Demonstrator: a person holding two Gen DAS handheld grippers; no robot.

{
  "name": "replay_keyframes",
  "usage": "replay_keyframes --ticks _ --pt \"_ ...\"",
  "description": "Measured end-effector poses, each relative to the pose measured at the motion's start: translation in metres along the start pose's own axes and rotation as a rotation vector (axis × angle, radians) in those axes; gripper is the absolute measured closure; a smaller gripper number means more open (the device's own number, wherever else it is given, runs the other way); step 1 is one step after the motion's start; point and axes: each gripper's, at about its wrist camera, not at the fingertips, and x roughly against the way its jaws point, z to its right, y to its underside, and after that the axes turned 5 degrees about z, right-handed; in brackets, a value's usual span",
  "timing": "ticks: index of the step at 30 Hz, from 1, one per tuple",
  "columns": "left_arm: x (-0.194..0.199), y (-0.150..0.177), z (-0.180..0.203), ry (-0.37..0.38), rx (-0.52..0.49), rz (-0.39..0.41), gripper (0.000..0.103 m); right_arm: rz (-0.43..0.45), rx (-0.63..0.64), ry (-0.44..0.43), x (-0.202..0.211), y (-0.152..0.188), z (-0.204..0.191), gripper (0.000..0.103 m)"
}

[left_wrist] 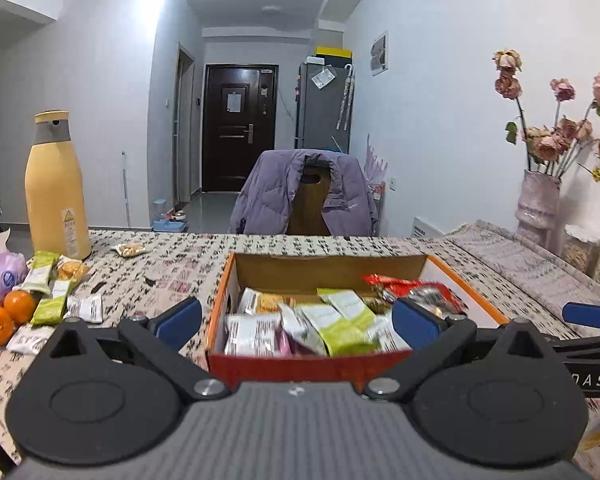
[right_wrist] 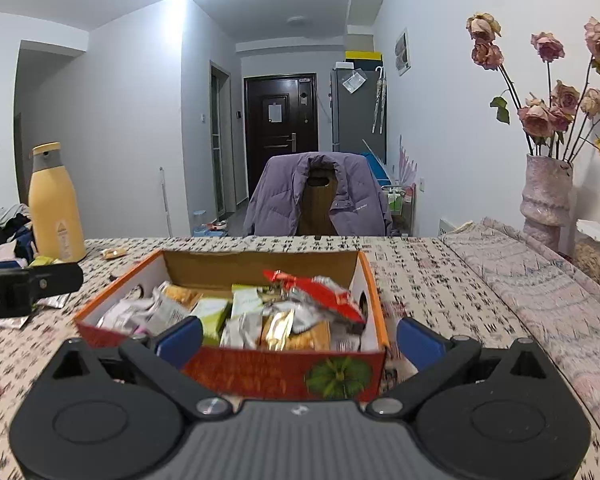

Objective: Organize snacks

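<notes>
An orange-rimmed cardboard box sits on the patterned tablecloth, filled with snack packets: green ones, white ones and a red one. The box also shows in the right wrist view. My left gripper is open and empty, just in front of the box's near wall. My right gripper is open and empty, its jaws on either side of the box's near right corner. Loose snack packets lie on the table to the left of the box.
A yellow bottle stands at the back left, with tangerines and a purple bag near it. A vase of dried roses stands at the right on a folded cloth. A chair with a purple jacket is behind the table.
</notes>
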Motion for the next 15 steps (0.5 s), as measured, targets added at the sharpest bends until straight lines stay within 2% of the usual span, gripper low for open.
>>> replay_keyframes --ticks 7,15 --pt "0.037 0.019 -0.002 0.025 -0.02 -0.001 0.0 -0.011 -0.005 -0.015 0.036 0.02 0.002 0.0" --pt "0.058 0.046 -0.014 0.033 -0.007 -0.055 0.0 -0.034 -0.009 -0.025 0.061 0.04 0.004 0.0"
